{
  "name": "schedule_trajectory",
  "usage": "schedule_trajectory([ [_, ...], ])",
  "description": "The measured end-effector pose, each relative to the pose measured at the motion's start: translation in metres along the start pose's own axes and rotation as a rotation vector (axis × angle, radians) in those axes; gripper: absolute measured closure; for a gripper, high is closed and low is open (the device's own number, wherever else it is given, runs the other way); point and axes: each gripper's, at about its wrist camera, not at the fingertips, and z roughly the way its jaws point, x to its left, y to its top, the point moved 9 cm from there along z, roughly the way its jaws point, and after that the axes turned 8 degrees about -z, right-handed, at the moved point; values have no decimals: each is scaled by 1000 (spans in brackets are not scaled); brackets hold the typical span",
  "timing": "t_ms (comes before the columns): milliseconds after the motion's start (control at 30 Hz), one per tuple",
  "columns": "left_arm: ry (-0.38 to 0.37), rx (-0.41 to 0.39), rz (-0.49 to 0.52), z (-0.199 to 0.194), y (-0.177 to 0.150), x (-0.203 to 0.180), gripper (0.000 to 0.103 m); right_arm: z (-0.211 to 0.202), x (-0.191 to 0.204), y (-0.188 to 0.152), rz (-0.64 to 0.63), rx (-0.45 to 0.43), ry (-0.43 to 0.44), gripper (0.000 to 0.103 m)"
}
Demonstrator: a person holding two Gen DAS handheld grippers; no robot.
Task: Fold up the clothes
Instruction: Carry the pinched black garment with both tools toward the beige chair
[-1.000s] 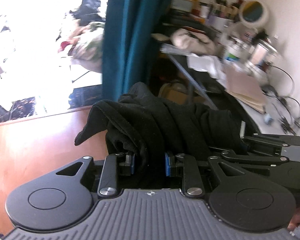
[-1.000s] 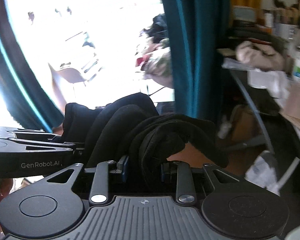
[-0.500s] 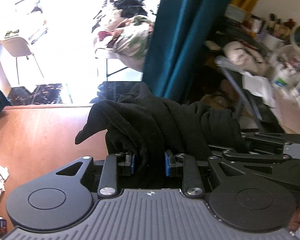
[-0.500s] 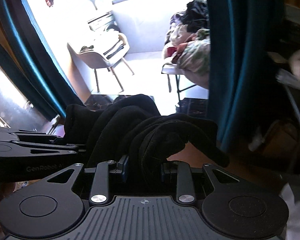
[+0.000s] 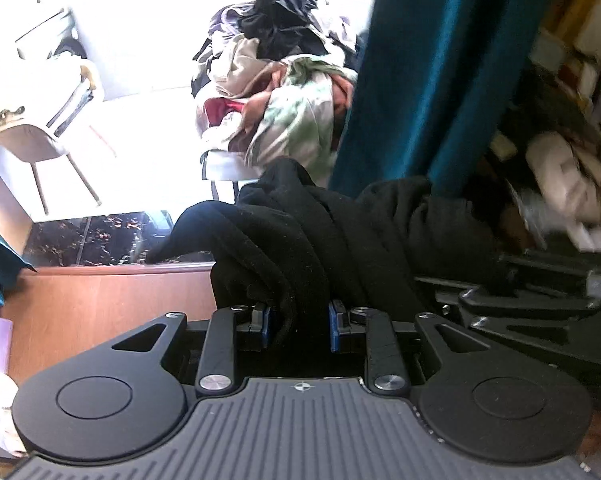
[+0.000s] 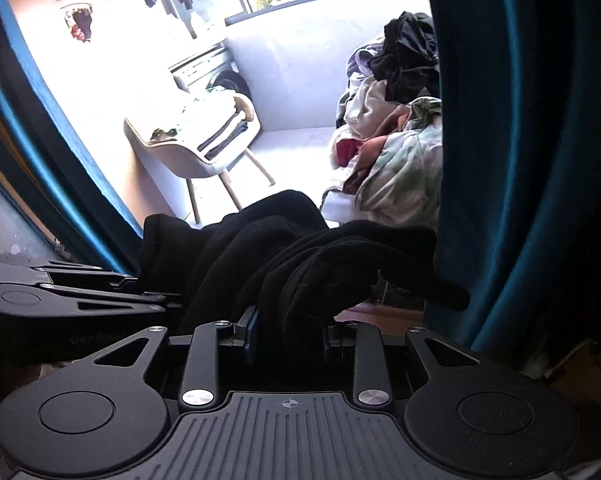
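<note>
1. The left gripper (image 5: 299, 326) is clenched on a bunched fold of the black garment (image 5: 324, 240), cloth filling the gap between its blue-padded fingers (image 5: 265, 320).
2. The right gripper (image 6: 288, 334) grips the same black garment (image 6: 300, 264) in the same way — the fabric humps up and spills forward over both tools.
3. The two grippers sit close side by side, the garment strung between them.
4. Beyond a teal curtain (image 6: 512, 120), a heap of mixed laundry (image 6: 392, 136) lies on what may be a small table — glare hides much.
5. A pale chair (image 6: 196, 148) carries folded clothes.
</note>
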Motion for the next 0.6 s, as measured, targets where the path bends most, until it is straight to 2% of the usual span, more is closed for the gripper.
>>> schedule_trajectory([
  [333,-87,-29,-95,64,89,39,79,92,-23,85,-37,25,-34,77],
  [500,-128,-20,-114,104,134,84,79,160,-10,134,-53,45,-68,77],
  [600,-142,-22,-123,117,178,126,79,203,8,179,-46,40,-68,77],
])
